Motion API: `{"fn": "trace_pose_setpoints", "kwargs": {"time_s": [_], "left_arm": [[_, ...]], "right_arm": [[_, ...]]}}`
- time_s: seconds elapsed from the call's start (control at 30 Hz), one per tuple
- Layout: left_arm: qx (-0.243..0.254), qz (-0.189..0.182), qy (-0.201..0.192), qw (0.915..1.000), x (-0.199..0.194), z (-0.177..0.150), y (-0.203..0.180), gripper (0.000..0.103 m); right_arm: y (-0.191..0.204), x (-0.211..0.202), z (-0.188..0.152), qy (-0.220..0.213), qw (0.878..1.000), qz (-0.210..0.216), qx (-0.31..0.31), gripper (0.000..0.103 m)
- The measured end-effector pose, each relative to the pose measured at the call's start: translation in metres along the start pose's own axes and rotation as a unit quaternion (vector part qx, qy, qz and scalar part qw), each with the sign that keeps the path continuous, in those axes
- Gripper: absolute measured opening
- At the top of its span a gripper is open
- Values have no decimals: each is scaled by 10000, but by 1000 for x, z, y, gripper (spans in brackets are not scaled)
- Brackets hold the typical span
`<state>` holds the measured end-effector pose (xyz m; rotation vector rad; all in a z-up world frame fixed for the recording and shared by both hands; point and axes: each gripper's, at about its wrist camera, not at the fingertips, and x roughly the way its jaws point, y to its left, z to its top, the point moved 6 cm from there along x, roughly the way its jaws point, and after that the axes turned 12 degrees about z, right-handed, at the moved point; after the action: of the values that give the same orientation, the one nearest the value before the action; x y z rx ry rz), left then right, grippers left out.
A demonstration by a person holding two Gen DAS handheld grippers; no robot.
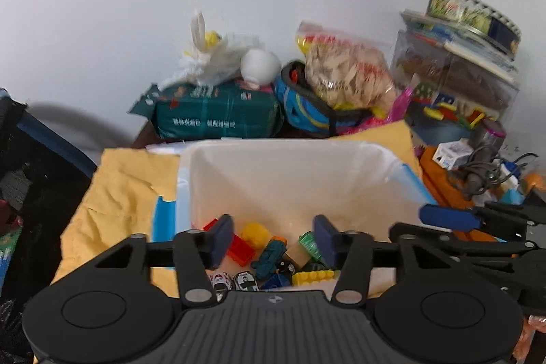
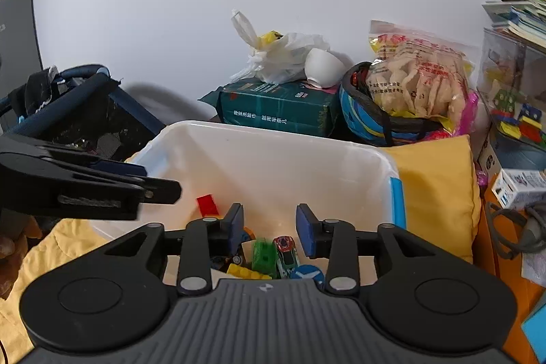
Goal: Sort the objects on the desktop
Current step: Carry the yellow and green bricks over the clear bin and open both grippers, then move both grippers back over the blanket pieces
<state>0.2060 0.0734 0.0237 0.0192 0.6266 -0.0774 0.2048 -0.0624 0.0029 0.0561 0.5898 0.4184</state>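
Observation:
A white translucent bin [image 1: 273,145] [image 2: 273,133] with blue handles holds small toys. In the left wrist view I see a red brick [image 1: 240,249], a yellow brick [image 1: 256,232], a teal toy car [image 1: 269,258] and white toy cars [image 1: 245,280]. My left gripper [image 1: 274,237] hangs over the bin's near side, open, with nothing between its pads. My right gripper [image 2: 271,227] is open over the same bin. A blurred green toy [image 2: 264,253] and a red-green car [image 2: 286,249] lie just below its fingers. A red brick [image 2: 207,205] rests further left.
Yellow cloth [image 1: 119,190] lies under the bin. Behind it are a green tissue pack [image 1: 218,113], a white plastic bag [image 1: 211,57], a blue helmet [image 1: 300,108] and a snack bag [image 1: 344,70]. A black mesh basket [image 2: 85,121] stands left; boxes and cables [image 1: 484,169] crowd the right.

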Motion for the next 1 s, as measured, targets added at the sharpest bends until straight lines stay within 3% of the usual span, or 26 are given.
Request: {"fn": "trace_pose_setpoints", "kwargs": {"time_s": [0.1,0.2,0.3,0.37,0.5,0.67,0.9,1.0], "left_arm": [[-8,-46,-74,10000,-19,-21,2,67],[87,-25,183,9998,-28,-57,2,67],[248,119,620,9977,-24,-103,-2,67],[387,74,1057,9936,-17,-136,-9,67],[289,-66,1468,9887,-15,-177,-21,67],[609,-140,1273,9899,-20,-188,-40,67],[1207,-262,1042,9869,-2,-179,-65,65],[1364,-352,980,9852,12,-171,-75,54]], "right_arm": [[1,-20,-11,-167,9998,105,101,53],[-4,-39,-40,-54,9998,47,200,54],[-16,-44,-77,338,9987,-29,386,54],[-26,-43,-106,713,9962,-145,484,54],[-38,-46,-144,1115,9903,-219,793,53],[-36,-44,-168,1335,9827,140,1279,51],[-16,-39,-171,1285,9899,119,587,50],[-13,-31,-165,1262,9908,131,461,49]]}}
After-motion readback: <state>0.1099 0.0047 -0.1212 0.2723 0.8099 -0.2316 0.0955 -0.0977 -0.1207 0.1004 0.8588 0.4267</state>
